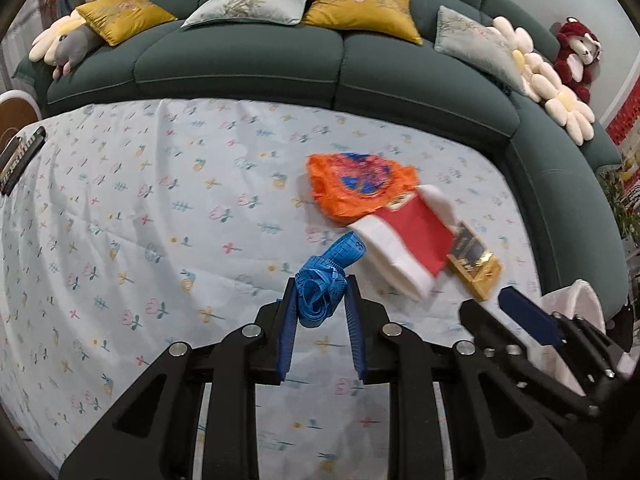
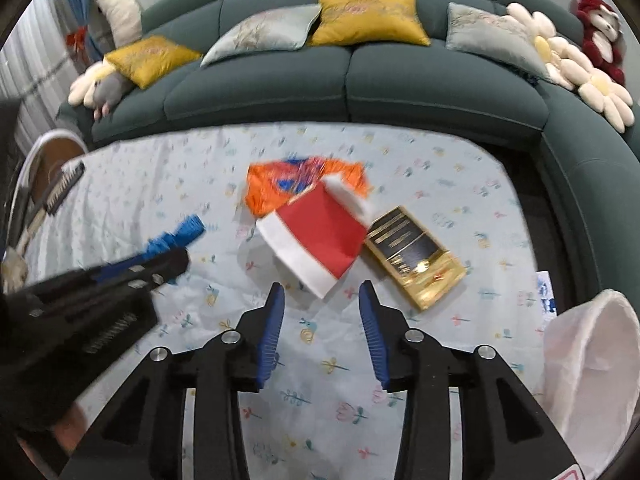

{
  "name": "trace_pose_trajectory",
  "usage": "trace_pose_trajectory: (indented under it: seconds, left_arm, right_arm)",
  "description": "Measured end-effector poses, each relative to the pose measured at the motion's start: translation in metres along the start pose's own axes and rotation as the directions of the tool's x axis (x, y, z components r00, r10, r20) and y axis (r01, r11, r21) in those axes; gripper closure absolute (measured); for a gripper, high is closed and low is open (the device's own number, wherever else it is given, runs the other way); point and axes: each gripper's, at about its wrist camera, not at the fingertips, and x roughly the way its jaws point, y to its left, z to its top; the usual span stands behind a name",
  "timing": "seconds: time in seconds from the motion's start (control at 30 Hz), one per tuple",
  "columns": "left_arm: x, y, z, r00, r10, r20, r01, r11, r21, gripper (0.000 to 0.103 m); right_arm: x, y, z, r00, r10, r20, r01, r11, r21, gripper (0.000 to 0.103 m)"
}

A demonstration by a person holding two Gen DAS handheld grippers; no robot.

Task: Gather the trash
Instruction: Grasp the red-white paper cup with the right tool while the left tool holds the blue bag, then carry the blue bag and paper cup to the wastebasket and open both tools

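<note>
Left wrist view: the left gripper (image 1: 322,294) was seen closed on a bundled blue measuring tape (image 1: 326,286), the crumpled tape pinched between the ribbed blue pads (image 1: 289,334), with one loose end sticking out past the fingertips toward the red items. In the right wrist view the same tape (image 2: 176,238) was seen, blurred, projecting from the tip of the left gripper (image 2: 168,258) at the left edge. The right gripper (image 2: 322,294) was held with its jaws spread apart and nothing between them, above the floral tablecloth (image 2: 304,400); its tip (image 1: 490,306) was also caught at the lower right of the left wrist view. Just beyond the right gripper a red and white folded piece (image 2: 316,238) lay on the cloth, overlapping an orange wrapper (image 2: 272,186) behind it. A gold and black box (image 2: 416,256) lay flat beside the red piece, touching its right edge. The same three items were seen to the right of the tape in the left view: the red piece (image 1: 408,236), the wrapper (image 1: 360,184) and the box (image 1: 474,260). A white bag (image 2: 592,364) stood open at the table's right edge. A dark remote control (image 2: 64,188) lay at the far left edge of the cloth. Behind the table a dark green sofa (image 2: 352,84) was lined with yellow and grey cushions and plush toys.
</note>
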Motion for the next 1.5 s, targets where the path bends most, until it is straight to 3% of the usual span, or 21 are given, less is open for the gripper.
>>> trace_pose_trajectory:
  seconds: [0.3,0.47,0.63,0.7,1.07,1.5]
  left_arm:
    - [0.027,0.041,0.007,1.0,0.011,-0.025,-0.012,0.999,-0.052,0.081]
    - [0.033,0.043,0.009,1.0,-0.003,-0.02,0.002,0.998,-0.061,0.081]
    - [0.031,0.031,0.01,1.0,-0.024,-0.015,0.023,0.998,-0.056,0.081]
    - [0.028,0.023,0.011,1.0,-0.029,-0.009,0.029,0.998,-0.047,0.081]
    - [-0.011,-0.046,0.017,0.997,-0.077,0.032,0.077,0.997,0.019,0.081]
    - [-0.078,-0.192,-0.009,0.979,-0.194,0.06,0.18,0.966,0.183,0.081]
  right_arm:
    - [0.063,0.017,0.0,0.995,-0.1,-0.017,0.099,0.994,-0.051,0.062]
    - [0.059,0.009,0.003,0.987,-0.138,0.079,0.139,0.99,-0.004,0.062]
    - [0.052,-0.006,0.009,0.983,-0.151,0.107,0.145,0.987,0.063,0.092]
    - [0.041,-0.015,0.013,0.981,-0.147,0.124,0.135,0.986,0.098,0.1]
    - [-0.044,-0.058,0.028,0.972,-0.108,0.208,0.078,0.986,0.145,0.1]
    - [-0.172,-0.169,-0.008,0.948,-0.187,0.257,0.114,0.955,0.274,0.1]
